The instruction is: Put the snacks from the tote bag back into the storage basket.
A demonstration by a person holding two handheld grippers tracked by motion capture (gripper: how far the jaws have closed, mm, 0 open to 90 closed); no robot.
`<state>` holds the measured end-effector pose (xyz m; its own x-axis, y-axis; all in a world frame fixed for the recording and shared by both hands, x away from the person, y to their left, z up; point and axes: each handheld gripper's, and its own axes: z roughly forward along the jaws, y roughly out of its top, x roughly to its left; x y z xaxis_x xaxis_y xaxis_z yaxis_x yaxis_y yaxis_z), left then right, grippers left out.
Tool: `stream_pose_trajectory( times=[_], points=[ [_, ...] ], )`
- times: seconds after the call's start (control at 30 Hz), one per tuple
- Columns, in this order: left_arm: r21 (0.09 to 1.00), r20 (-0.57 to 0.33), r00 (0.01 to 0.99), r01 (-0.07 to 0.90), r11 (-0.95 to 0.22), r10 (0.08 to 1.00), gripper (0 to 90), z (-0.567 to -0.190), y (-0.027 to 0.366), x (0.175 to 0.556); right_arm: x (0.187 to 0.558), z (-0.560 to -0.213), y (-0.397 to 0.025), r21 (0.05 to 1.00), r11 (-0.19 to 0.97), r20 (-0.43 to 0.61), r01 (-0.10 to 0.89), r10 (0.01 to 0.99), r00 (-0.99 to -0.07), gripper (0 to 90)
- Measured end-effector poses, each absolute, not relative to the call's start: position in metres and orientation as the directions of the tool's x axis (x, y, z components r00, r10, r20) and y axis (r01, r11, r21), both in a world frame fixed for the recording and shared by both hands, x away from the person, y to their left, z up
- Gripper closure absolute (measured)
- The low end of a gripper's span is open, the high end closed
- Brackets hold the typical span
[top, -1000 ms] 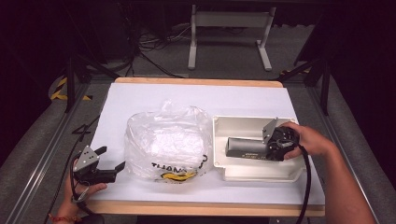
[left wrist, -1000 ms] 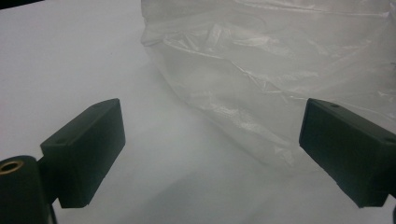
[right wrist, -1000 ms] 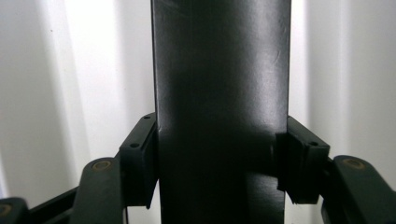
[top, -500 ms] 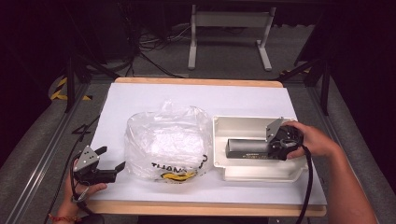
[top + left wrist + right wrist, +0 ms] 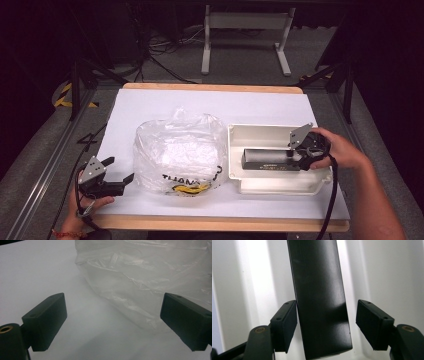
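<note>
The right gripper (image 5: pixel 295 155) sits lower and a touch farther left than it did a second ago, down inside the white tray (image 5: pixel 260 184) at the right side of the bench (image 5: pixel 165 102). It now straddles the near-right end of the black box (image 5: pixel 265 159) that lies flat in the tray. In the right gripper view the box (image 5: pixel 320 297) runs up between the jaws, which stand apart: the left pad rests against, or just beside, one long side, while a clear gap shows between the box and the other pad. So the box is bracketed but not yet squeezed. My reading is that the reach is finished and the next thing is to close on the box and lift it out of the tray.

The left gripper (image 5: pixel 114 175) has hardly moved. It waits at the near-left corner of the bench, jaws wide apart and holding nothing, pointed at the crumpled clear plastic bag (image 5: pixel 177 152) in the middle. In the left gripper view the bag (image 5: pixel 150 277) lies just ahead of the pads; whether the far pad grazes the plastic is hard to tell. The bag probably is where the box is headed, and its mouth is not plainly open.
</note>
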<state>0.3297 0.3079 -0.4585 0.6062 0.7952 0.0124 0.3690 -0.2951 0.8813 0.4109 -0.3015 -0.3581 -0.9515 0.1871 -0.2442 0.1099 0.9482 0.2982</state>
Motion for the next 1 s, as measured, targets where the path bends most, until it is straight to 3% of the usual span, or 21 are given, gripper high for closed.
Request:
stream_pose_trajectory(
  times=[0.33, 1.0],
  points=[
    [0.882, 0.013, 0.607, 0.367, -0.295, 0.795, 7.8, -0.458, 0.308, 0.330, 0.404, -0.346, -0.305, 0.396, 0.910, -0.278, 0.121, 0.245, -0.929, 30.2],
    [0.883, 0.016, 0.606, 0.364, -0.295, 0.795, 7.9, -0.459, 0.308, 0.329, 0.390, -0.332, -0.318, 0.515, 0.819, -0.356, 0.254, 0.473, -0.806, 17.2]
  ],
)
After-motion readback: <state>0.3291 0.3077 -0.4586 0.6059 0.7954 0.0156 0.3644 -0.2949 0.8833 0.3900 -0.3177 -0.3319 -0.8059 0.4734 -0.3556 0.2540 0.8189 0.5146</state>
